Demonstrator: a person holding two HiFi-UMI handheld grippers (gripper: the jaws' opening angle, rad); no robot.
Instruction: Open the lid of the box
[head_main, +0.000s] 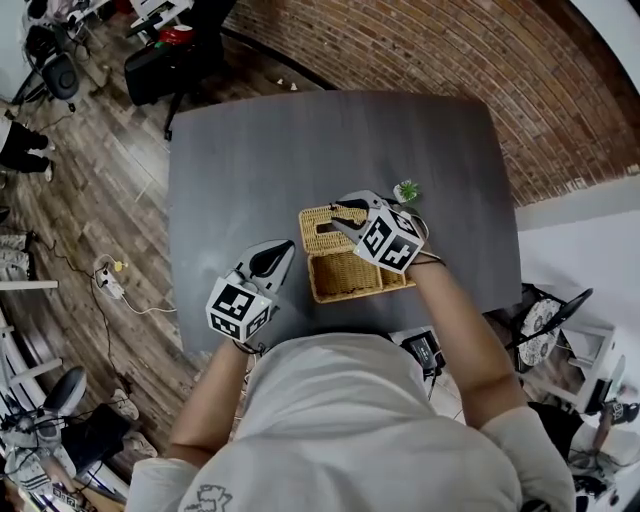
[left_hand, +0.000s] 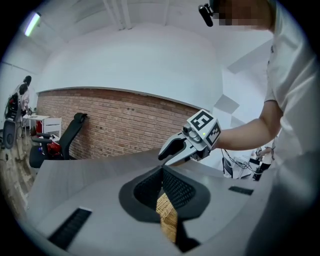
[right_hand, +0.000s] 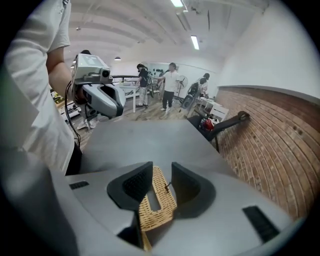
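1. Shows a wicker box (head_main: 350, 280) near the front edge of the dark surface (head_main: 250, 150), close to the person; lid (head_main: 322, 228) already up and lying back on the far side, baring the woven inside.
2. Right tongs (right_hand: 161, 171) poised over the lid, pointing steeply down; jaws apart, with the lid's slotted panel lying between them, seemingly not pinched, given a gap at one jaw.
3. Left tongs (left_hand: 162, 172) just left of the box, jaws drawn together at the tips and clamping nothing; wicker visible only beyond them.
4. Step in hand, by judgement: letting go after the lift; the opening itself apparently done.
5. Next move likely calls for drawing the right tongs up and clear without snagging the small clasp (right_hand: 167, 186) or the rim, to avoid tipping the lid forward and shut; left tongs near enough to steady the box wall.
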